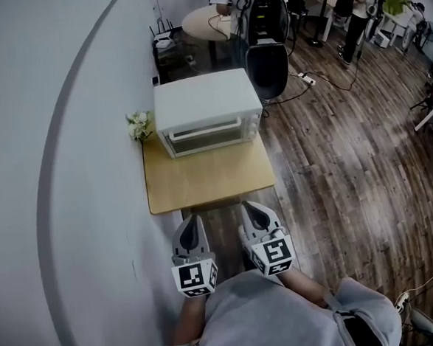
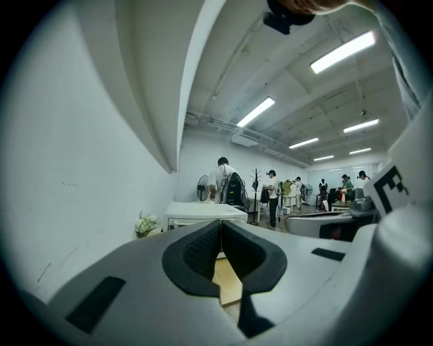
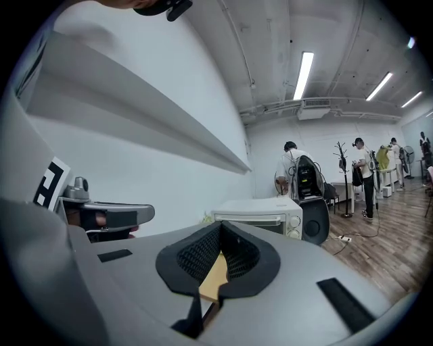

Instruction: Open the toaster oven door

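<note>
head view: toaster oven point(image 1: 207, 106) at far edge of tabletop point(image 1: 206, 182), door point(image 1: 202, 135) shut; left gripper point(image 1: 191, 222) and right gripper point(image 1: 255, 210) off its near edge, jaws closed, empty

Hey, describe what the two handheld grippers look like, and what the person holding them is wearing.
The left gripper and the right gripper both have grey, tapering bodies with black ribbed pads lining the jaws. Each carries a white cube printed with black square markers. The person wears a grey top.
</note>
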The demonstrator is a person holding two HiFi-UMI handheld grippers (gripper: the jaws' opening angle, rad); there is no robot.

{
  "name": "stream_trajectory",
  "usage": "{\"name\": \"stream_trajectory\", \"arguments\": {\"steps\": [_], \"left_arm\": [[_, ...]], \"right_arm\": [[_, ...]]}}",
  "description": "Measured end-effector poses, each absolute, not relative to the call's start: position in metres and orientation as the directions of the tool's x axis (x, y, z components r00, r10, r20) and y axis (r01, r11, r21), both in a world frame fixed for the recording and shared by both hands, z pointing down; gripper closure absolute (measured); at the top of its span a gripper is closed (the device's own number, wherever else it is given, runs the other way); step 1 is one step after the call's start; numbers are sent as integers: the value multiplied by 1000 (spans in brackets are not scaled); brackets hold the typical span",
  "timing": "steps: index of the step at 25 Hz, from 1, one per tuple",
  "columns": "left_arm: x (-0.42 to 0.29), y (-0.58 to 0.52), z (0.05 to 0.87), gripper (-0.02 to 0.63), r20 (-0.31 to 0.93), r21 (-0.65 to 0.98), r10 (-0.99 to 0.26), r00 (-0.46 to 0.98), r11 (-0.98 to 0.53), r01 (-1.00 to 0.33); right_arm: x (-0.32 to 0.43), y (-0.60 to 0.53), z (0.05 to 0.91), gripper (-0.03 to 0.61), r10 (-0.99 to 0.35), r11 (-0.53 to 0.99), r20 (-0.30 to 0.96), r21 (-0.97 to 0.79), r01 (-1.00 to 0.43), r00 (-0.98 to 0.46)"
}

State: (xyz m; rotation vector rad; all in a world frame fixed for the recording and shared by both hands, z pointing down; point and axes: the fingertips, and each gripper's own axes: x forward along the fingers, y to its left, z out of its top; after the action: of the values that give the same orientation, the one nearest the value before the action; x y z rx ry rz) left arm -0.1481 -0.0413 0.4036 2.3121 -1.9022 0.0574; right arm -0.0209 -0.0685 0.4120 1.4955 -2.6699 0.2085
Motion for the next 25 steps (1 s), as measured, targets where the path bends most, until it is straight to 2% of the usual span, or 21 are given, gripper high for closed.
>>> {"name": "stream_trajectory", "arguments": {"steps": [7, 23, 24, 25], "left_arm": [[-145, -101, 413, 609, 168, 86, -959, 227, -215, -973], [-116, -227, 419, 607, 240, 16, -937, 252, -256, -967], [-113, -233, 422, 605, 253, 16, -932, 261, -266, -964], [-109, -238, 426, 564, 266, 16, -924, 273, -279, -960]], "right_arm": [[-28, -129, 413, 580, -826, 540, 144, -71, -839, -545], [-27, -254, 425, 575, -728, 667, 277, 77, -741, -627], [-27, -258, 429, 571, -715, 680, 292, 78, -729, -635], [-27, -262, 433, 555, -701, 692, 309, 76, -718, -643]]}}
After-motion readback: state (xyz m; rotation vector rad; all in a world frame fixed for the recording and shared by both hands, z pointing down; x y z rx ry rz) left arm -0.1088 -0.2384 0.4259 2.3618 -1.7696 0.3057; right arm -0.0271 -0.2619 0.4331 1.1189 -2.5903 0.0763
